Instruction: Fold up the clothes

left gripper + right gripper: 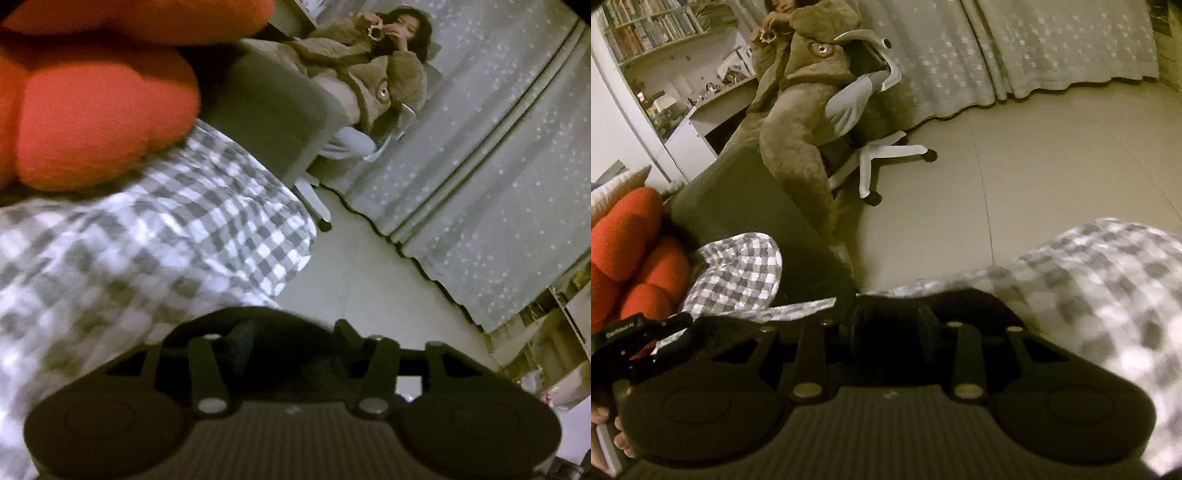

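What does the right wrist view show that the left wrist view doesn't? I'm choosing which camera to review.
Only the right wrist view shows the bookshelf, the white desk and the left hand-held gripper. Only the left wrist view shows the cardboard clutter past the curtain's end. Both show the checkered garment, orange cushion, seated person, starred curtain and floor.

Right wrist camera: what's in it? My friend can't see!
A black two-finger gripper pinches grey-and-white checked cloth above a pale floor. Orange plush cushions lie left; a person in a brown fuzzy coat sits behind.
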Demonstrator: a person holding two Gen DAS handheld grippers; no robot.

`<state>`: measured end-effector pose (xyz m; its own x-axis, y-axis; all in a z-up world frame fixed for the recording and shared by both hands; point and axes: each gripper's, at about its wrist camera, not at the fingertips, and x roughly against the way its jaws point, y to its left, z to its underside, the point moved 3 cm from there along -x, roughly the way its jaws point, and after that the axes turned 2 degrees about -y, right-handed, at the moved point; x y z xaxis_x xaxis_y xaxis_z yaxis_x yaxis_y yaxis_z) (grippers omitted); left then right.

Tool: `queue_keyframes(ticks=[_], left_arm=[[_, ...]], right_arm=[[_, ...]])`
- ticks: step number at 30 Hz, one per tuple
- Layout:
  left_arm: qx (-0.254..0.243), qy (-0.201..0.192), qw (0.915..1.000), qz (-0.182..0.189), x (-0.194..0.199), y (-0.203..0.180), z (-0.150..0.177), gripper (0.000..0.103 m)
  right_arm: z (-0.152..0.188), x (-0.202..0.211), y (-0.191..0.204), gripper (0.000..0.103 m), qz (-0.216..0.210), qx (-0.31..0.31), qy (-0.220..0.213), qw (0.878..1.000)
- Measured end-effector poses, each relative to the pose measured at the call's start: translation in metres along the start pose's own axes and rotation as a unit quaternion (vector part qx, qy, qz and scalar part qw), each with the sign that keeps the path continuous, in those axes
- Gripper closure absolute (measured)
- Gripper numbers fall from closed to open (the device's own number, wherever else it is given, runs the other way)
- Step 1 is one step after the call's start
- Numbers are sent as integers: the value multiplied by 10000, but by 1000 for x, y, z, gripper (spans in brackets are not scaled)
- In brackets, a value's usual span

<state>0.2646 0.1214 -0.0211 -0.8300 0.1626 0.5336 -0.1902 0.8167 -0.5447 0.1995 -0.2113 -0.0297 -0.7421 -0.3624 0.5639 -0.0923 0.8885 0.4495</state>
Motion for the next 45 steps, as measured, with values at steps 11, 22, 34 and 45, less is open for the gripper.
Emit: queue_keyframes(ticks=[11,22,34,45], left_arm=[[611,136,9979,136,79,15,37,33],[860,489,9950,139,142,29,90,32],[-911,500,9943,250,162,-2,145,32],[-2610,169,9643,425,148,-34,173,33]], right_arm=[[32,84,-4,53,-289,-436,-139,9985],[86,146,0,51,-378,-858,-307,9951],[143,175,21,36,364,802,-633,9941],[166,152,45,36,297,1821,-293,9824]])
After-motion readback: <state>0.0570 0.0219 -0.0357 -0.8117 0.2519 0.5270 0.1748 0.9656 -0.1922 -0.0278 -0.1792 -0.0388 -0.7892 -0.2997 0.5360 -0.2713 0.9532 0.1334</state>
